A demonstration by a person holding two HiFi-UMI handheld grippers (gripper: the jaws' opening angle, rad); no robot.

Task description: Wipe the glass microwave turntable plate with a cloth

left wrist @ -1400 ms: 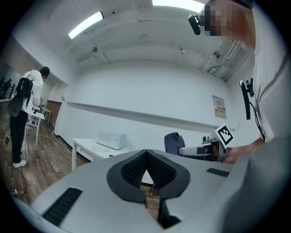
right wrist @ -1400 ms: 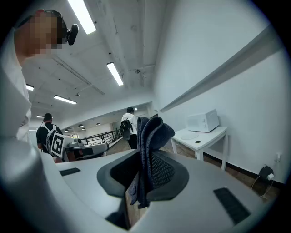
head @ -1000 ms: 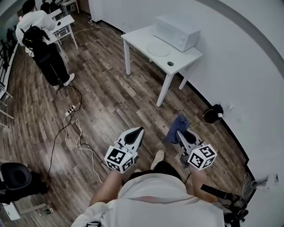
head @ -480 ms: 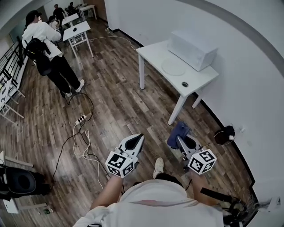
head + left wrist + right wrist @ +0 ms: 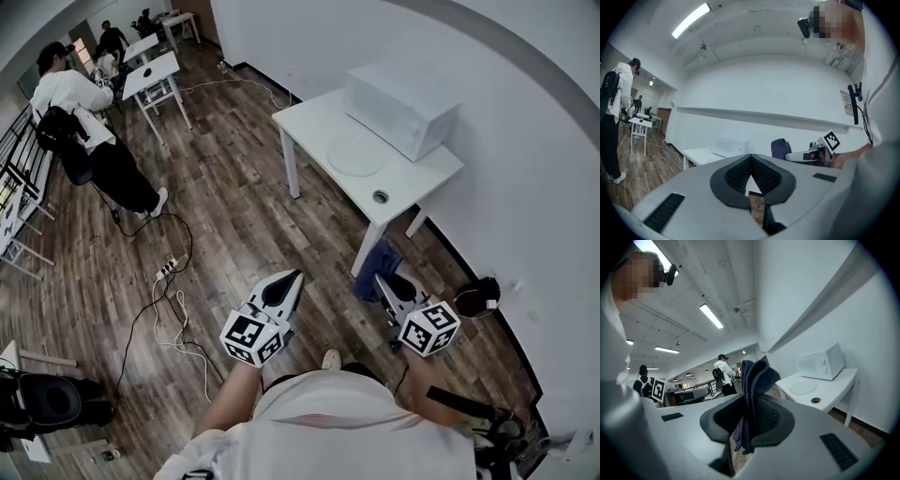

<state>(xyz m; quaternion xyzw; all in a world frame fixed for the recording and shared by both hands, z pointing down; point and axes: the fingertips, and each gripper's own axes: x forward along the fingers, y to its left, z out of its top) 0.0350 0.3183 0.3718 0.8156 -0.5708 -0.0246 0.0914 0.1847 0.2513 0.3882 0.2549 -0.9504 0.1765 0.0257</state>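
The glass turntable plate (image 5: pixel 355 155) lies flat on a white table (image 5: pixel 319 122), in front of a white microwave (image 5: pixel 401 97). It shows again as a pale disc, the plate (image 5: pixel 803 388), in the right gripper view. My right gripper (image 5: pixel 382 280) is shut on a dark blue cloth (image 5: pixel 377 263), which sticks up between its jaws as the cloth (image 5: pixel 753 380). My left gripper (image 5: pixel 288 283) is shut with nothing in it, held over the wooden floor. Both grippers are well short of the table, near its front corner.
A small round ring (image 5: pixel 380 197) sits near the table's front corner. A power strip and cables (image 5: pixel 167 269) trail over the floor at left. A person (image 5: pixel 89 131) stands by other desks (image 5: pixel 148 75) far left. A dark object (image 5: pixel 476 293) lies by the right wall.
The table and microwave have come closer and shifted in the head view as I walk toward them. Both grippers keep their pose, the cloth still held in the right one.
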